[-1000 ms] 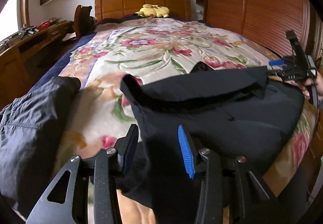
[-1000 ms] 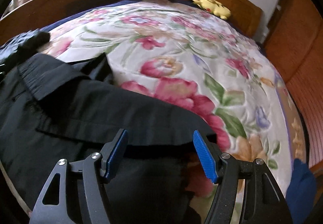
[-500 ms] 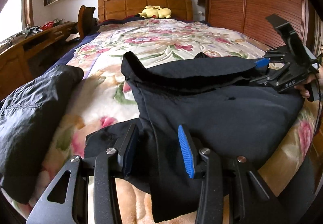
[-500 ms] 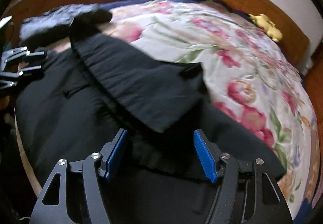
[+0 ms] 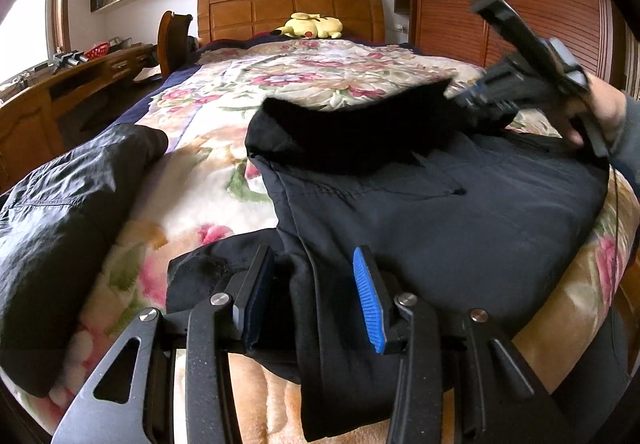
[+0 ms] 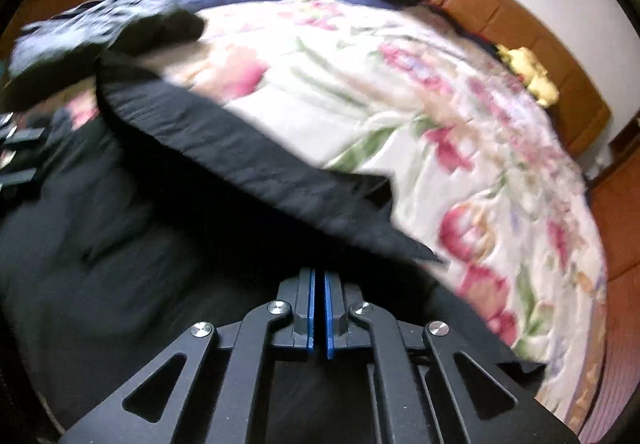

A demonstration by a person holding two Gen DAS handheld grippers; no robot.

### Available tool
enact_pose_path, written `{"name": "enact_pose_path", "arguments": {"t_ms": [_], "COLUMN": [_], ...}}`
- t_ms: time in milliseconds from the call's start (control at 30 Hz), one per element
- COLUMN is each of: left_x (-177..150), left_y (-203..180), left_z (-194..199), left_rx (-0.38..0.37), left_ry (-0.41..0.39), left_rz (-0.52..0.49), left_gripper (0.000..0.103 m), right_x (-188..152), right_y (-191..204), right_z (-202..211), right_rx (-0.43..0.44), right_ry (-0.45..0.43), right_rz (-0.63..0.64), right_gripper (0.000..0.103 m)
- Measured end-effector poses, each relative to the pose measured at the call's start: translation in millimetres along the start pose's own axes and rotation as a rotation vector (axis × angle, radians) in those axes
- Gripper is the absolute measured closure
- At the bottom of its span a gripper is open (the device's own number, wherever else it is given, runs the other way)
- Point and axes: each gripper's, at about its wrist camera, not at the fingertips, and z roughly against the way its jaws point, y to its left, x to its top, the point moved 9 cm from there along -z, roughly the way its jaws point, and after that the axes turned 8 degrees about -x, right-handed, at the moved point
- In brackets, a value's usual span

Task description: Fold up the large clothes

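A large black garment [image 5: 440,212] lies across the foot of a bed with a floral cover [image 5: 304,84]. Its far edge is folded up into a raised flap [image 5: 352,132]. My left gripper [image 5: 316,288] is open, its jaws on either side of the garment's near edge. My right gripper [image 6: 319,308] is shut, its blue pads together at the near end of the lifted flap [image 6: 248,172]; whether cloth is pinched between them is not visible. It also shows in the left wrist view [image 5: 476,94] at the flap's right end, held by a hand.
A second dark garment [image 5: 60,204] lies on the bed's left side. A yellow plush toy [image 5: 312,26] sits by the wooden headboard [image 5: 288,10]. A wooden desk [image 5: 52,96] runs along the left and a wooden wardrobe [image 5: 500,4] along the right.
My right gripper has shut at the garment's folded edge and the flap has lifted higher. My left gripper has stayed open at the near edge.
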Motion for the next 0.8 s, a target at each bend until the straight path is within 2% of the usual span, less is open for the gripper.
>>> {"name": "enact_pose_path", "arguments": {"t_ms": [100,133,167,233,300,400,500,600,733,800], "left_x": [0,0,0,0,-2,-3,-7,-12,-13,-12], "left_y": [-1,-2,-2,-3,-5,-7,-8,-6,-2,-1], "left_z": [1,2,3,6,11,18,29,37,38,36], "left_rx": [0.005,0.008,0.01,0.018,0.025,0.03,0.025,0.03,0.031,0.043], "left_ry": [-0.001,-0.002,-0.003,-0.009,-0.015,-0.02,-0.035,-0.042,-0.033,-0.022], "left_rz": [0.001,0.0,0.0,-0.003,-0.008,-0.004,0.009,0.016,0.026,0.023], "left_gripper": [0.061,0.061,0.061,0.061,0.061,0.061,0.061,0.061,0.061,0.061], "right_x": [24,32,37,43,42,23,-13,-62,-132,-161], "right_y": [-26,-38,-48,-64,-70,-69,-65,-66,-74,-78], "right_z": [-10,-11,-10,-1,11,28,47,67,91,94], "right_rx": [-0.124,-0.163,-0.176,-0.179,-0.159,-0.172,-0.147,-0.138,-0.199,-0.209], "right_ry": [-0.05,-0.067,-0.082,-0.117,-0.154,-0.151,-0.143,-0.13,-0.093,-0.064], "right_rz": [-0.083,-0.14,-0.198,-0.317,-0.379,-0.351,-0.346,-0.367,-0.407,-0.449], "right_gripper": [0.099,0.096,0.088,0.055,0.042,0.042,0.042,0.042,0.042,0.038]}}
